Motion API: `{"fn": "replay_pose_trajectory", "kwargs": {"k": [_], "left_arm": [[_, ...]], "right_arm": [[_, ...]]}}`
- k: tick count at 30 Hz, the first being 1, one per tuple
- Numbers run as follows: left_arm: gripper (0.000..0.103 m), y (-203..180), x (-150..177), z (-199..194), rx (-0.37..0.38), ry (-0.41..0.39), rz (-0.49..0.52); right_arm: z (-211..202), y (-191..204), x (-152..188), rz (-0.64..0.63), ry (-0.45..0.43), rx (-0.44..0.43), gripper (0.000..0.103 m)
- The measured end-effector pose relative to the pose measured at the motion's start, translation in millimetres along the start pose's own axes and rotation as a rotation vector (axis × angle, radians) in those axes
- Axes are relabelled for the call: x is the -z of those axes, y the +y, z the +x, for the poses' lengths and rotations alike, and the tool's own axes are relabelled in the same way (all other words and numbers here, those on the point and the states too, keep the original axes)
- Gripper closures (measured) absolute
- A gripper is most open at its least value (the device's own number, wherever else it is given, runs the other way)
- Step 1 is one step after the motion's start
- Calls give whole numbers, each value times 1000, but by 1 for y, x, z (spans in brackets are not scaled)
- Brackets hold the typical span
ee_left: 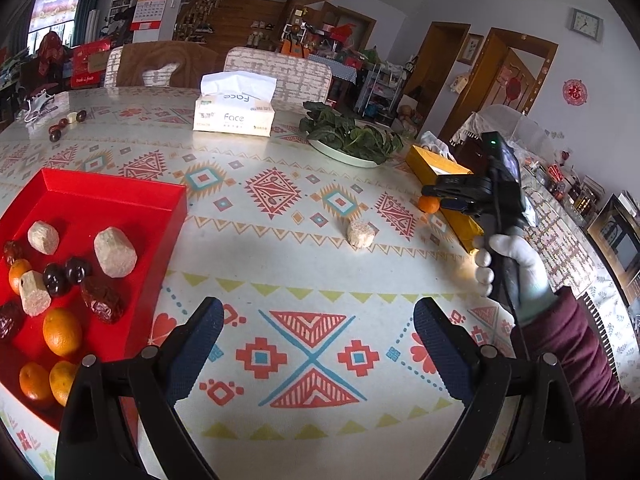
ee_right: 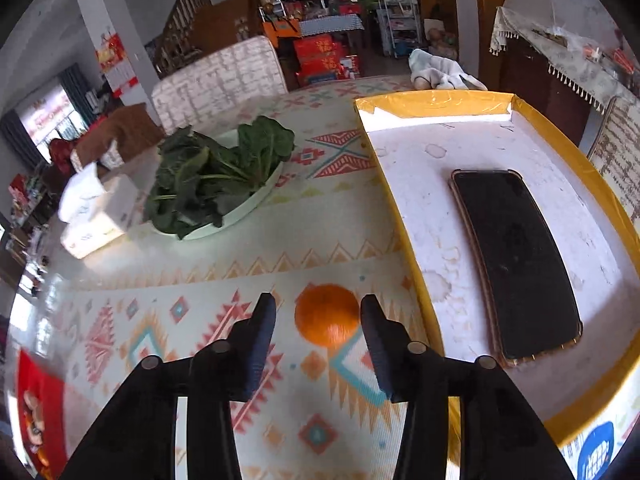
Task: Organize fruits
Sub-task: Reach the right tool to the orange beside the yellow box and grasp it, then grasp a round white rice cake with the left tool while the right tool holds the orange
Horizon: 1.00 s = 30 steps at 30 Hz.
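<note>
A small orange (ee_right: 327, 314) lies on the patterned tablecloth between the fingers of my right gripper (ee_right: 318, 312). The right pad is at its side and a gap shows at the left pad, so the gripper is open. In the left wrist view the same orange (ee_left: 429, 205) sits under the right gripper (ee_left: 438, 199), held by a gloved hand (ee_left: 508, 256). My left gripper (ee_left: 319, 332) hangs open over bare cloth with nothing in it. The red tray (ee_left: 120, 192) at the left holds several oranges, dark dates, cherries and beige chunks. One beige chunk (ee_left: 360, 234) lies loose mid-table.
A yellow-rimmed box lid (ee_right: 400, 216) with a black phone (ee_right: 516, 260) lies right of the orange. A plate of green leaves (ee_right: 216, 176) and a tissue box (ee_left: 234, 114) stand further back. Dark fruits (ee_left: 60, 128) lie at the far left edge. Chairs line the far side.
</note>
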<state>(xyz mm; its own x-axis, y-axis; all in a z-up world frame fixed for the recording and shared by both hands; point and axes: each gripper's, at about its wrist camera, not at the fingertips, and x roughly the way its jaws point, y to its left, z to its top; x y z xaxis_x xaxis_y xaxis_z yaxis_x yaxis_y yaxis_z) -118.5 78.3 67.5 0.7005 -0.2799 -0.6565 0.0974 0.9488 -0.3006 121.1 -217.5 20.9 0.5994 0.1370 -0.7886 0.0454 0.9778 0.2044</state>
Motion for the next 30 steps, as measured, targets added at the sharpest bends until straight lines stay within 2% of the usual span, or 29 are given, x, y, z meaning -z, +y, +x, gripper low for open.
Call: {"fn": "replay_pose_trajectory", "kwargs": {"k": [5, 11, 12, 14, 17, 21, 26, 30], "left_arm": [[7, 8, -3, 11, 5, 22, -14], [7, 12, -2, 15, 1, 35, -22], [7, 11, -2, 15, -1, 36, -21], [7, 9, -1, 12, -5, 31, -19], [7, 7, -2, 7, -13, 22, -14], [7, -1, -4, 5, -36, 18, 11], [7, -19, -11, 17, -57, 38, 64], [7, -37, -20, 44, -54, 72, 97]], "right_arm": [[12, 8, -6, -37, 1, 62, 54], [15, 18, 2, -113, -10, 153, 55], [14, 18, 4, -112, -9, 163, 61], [11, 14, 6, -102, -11, 168, 63], [-2, 6, 12, -59, -25, 118, 64], [-29, -5, 34, 21, -34, -35, 64], [-54, -3, 67, 45, -25, -202, 64], [-63, 3, 75, 34, -34, -251, 64]]}}
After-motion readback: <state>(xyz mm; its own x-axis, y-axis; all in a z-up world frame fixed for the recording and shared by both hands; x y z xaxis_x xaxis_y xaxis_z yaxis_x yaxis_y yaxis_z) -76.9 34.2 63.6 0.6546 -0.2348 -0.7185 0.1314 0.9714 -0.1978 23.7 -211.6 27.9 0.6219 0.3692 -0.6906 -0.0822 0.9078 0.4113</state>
